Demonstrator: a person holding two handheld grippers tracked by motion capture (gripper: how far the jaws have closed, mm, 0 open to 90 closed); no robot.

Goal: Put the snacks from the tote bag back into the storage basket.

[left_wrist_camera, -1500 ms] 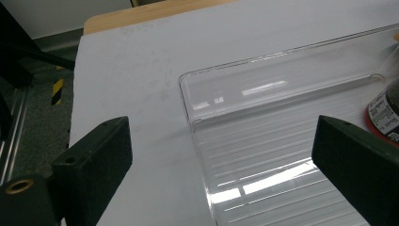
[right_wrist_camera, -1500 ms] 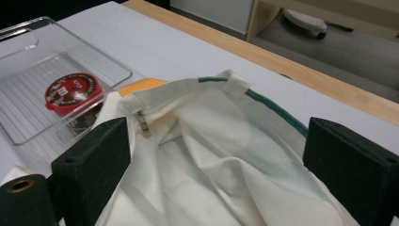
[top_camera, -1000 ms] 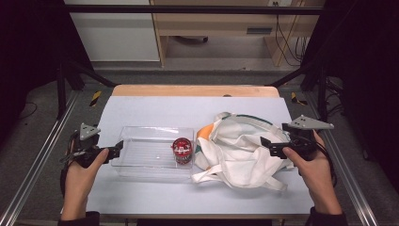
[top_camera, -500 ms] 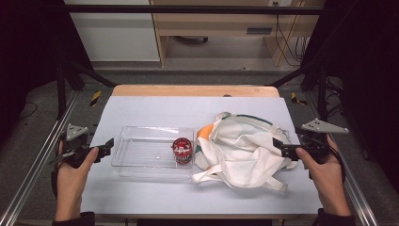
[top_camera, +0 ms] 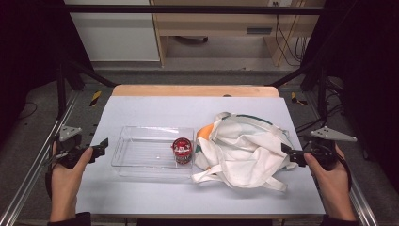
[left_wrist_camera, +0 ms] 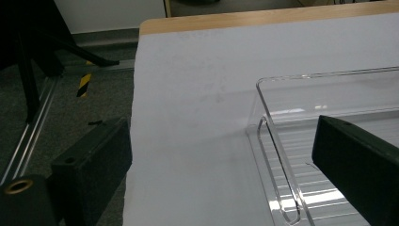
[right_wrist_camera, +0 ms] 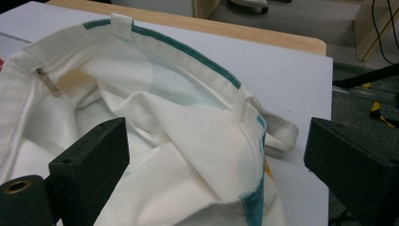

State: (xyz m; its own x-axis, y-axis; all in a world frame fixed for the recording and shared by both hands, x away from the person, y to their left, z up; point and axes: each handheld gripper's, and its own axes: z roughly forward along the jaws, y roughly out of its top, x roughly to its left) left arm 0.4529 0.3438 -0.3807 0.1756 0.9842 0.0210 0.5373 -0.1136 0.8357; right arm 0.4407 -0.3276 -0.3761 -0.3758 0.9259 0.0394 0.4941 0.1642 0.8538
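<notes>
Bag: the white cloth bag [top_camera: 244, 150] lies crumpled on the right half of the table [top_camera: 155, 110], its teal-edged mouth facing my right gripper.
Handling: soft and light, I judge; it will sag and fold, so a pinch on loose cloth would only lift a flap.
Hold: the stitched teal rim [right_wrist_camera: 202, 61] or a strap [right_wrist_camera: 282, 134] looks the firmest place to grip.
Tray: a clear plastic tray [top_camera: 141, 157] sits left of the bag, just touching it at the near corner as far as I can tell; stiff, slick and thin-walled, best taken by the end rim.
Can: a small red can [top_camera: 182, 149] stands upright at the tray's right end.
Right gripper [top_camera: 288, 153]: jaws wide apart, holding nothing, just beside the bag's right edge.
Left gripper [top_camera: 102, 147]: jaws wide apart, holding nothing, near the tray's left end.
</notes>
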